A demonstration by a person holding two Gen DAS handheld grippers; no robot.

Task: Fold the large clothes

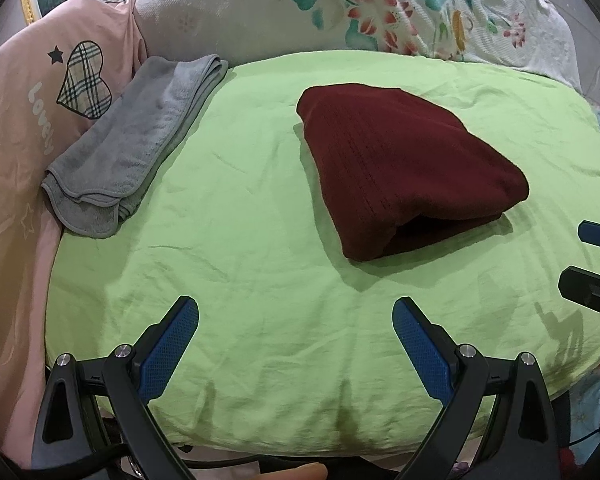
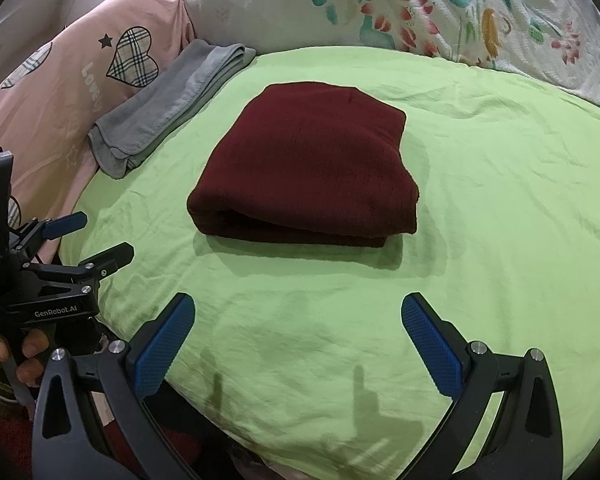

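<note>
A dark red knitted garment (image 1: 404, 168) lies folded into a thick rectangle on the light green sheet (image 1: 240, 264); it also shows in the right wrist view (image 2: 312, 168). My left gripper (image 1: 296, 312) is open and empty, held back over the sheet's near part, short of the garment. My right gripper (image 2: 298, 312) is open and empty, also short of the garment. The left gripper shows at the left edge of the right wrist view (image 2: 96, 236), jaws apart. The right gripper's fingers (image 1: 596, 236) show at the right edge of the left wrist view.
A folded grey towel (image 1: 136, 148) lies at the sheet's left edge, also in the right wrist view (image 2: 168, 108). A pink cover with plaid hearts (image 1: 40, 92) lies left. A white floral quilt (image 1: 380, 8) bunches along the back.
</note>
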